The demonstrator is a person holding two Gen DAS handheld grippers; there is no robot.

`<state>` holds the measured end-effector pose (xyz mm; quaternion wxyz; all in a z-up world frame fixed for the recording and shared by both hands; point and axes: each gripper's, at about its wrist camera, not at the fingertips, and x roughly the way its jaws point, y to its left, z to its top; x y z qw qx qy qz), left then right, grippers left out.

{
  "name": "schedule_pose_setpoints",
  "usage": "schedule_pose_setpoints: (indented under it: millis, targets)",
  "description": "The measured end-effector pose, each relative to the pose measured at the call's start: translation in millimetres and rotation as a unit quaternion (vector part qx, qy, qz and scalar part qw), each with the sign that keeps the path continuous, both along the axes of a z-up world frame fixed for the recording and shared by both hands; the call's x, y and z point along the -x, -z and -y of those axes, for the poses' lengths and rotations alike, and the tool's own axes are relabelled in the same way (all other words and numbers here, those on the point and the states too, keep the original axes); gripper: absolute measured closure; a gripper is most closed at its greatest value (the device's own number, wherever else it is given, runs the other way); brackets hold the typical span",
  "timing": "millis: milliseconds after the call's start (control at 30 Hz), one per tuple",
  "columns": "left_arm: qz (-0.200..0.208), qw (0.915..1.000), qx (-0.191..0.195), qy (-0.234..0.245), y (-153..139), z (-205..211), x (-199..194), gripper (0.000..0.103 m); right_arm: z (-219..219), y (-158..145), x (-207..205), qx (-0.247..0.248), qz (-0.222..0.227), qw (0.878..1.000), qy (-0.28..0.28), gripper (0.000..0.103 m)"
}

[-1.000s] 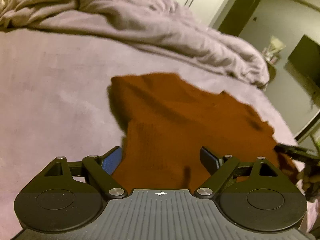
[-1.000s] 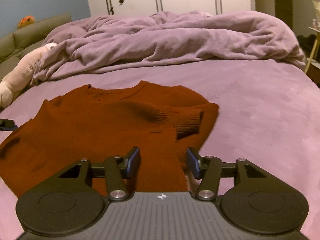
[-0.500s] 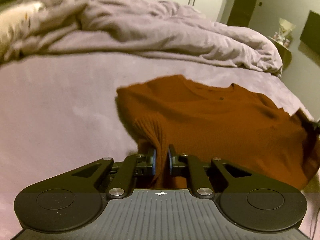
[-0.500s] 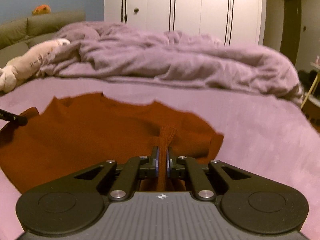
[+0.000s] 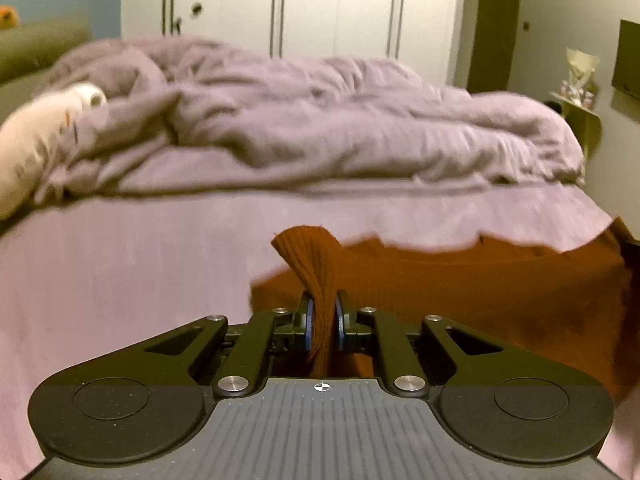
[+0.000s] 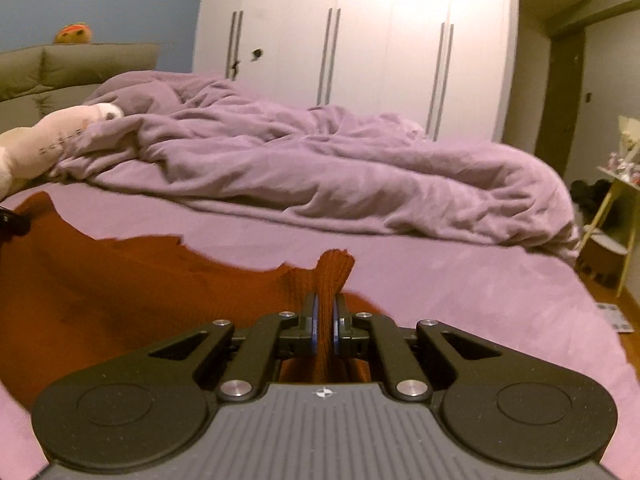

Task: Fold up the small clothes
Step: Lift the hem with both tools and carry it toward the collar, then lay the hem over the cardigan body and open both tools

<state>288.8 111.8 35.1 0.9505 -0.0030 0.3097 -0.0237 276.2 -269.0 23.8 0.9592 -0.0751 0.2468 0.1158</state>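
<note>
A rust-brown knit sweater (image 5: 460,292) lies on the purple bed sheet (image 5: 120,272). My left gripper (image 5: 322,308) is shut on a ribbed edge of the sweater, and a bunch of knit stands up between the pads. My right gripper (image 6: 324,312) is shut on another ribbed edge of the same sweater (image 6: 120,288), which spreads to the left in the right wrist view. The sweater's held edges are raised off the sheet. The left gripper's tip shows at the far left of the right wrist view (image 6: 12,222).
A crumpled purple duvet (image 6: 320,176) lies across the far half of the bed. A pale plush toy (image 6: 52,140) rests at the left by a green headboard (image 6: 60,68). White wardrobes (image 6: 360,48) stand behind. A small yellow side table (image 6: 616,208) stands right of the bed.
Both grippers closed on the sweater's ribbed edges and have since lifted them, tilting up so more of the room shows and the sweater sits lower in view.
</note>
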Motion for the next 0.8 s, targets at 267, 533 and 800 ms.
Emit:
schedule_pose_setpoints:
  millis: [267,533,800]
  targets:
    - [0.041,0.9958,-0.073,-0.036,9,33,-92,0.09,-15,4,-82,0.045,0.038,0.995,0.076,0.098]
    - [-0.002,0.9917,-0.098,-0.084,72,31,-112,0.066,-23,69,-123,0.068,-0.008,0.991,0.115,0.096]
    - [0.013,0.9959,-0.011,-0.088,72,14,-65,0.04,-18,61,-95,0.01,0.01,0.994,0.107,0.096]
